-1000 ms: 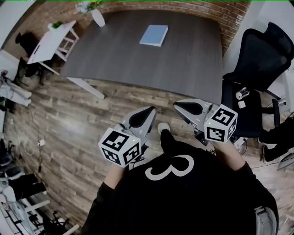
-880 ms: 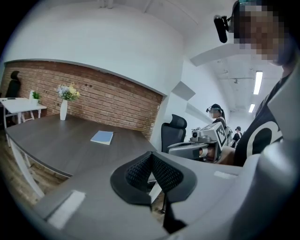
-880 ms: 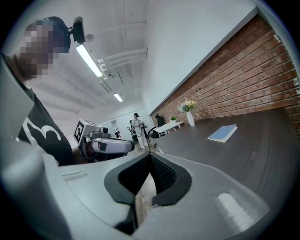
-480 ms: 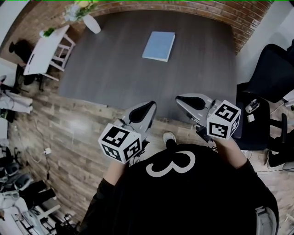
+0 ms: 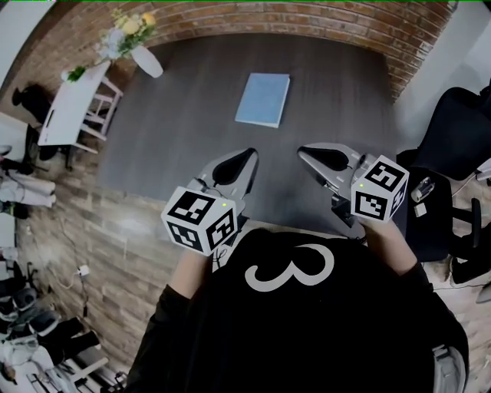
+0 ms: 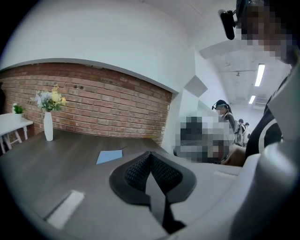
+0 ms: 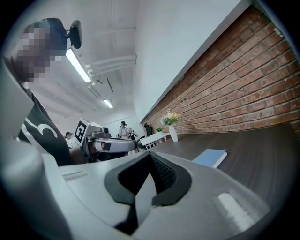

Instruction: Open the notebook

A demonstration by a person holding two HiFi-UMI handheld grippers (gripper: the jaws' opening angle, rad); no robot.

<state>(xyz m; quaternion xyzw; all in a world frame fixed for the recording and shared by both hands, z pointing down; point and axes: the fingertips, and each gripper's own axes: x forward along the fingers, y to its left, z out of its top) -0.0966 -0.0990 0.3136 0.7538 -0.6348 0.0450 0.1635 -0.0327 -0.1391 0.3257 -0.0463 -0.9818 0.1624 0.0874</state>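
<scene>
A closed light-blue notebook (image 5: 263, 99) lies flat on the dark grey table (image 5: 184, 130), toward its far middle. My left gripper (image 5: 244, 159) hovers over the table's near part, shut with nothing between its jaws. The right gripper (image 5: 311, 156) is level with it on the right, also shut and empty. Both point toward the notebook and are well short of it. In the left gripper view the notebook (image 6: 109, 156) shows just left of the closed pads (image 6: 140, 171). Seen from the right gripper view, the notebook (image 7: 211, 157) lies right of the closed pads (image 7: 161, 173).
A white vase with flowers (image 5: 142, 54) stands at the table's far left corner, with a white side table (image 5: 73, 104) beyond it. A black office chair (image 5: 453, 153) sits to the right. A brick wall (image 5: 307, 19) runs behind the table.
Both grippers have moved forward from over the wooden floor to over the table's near edge. The notebook now lies closer in front of them. Jaws stay shut.
</scene>
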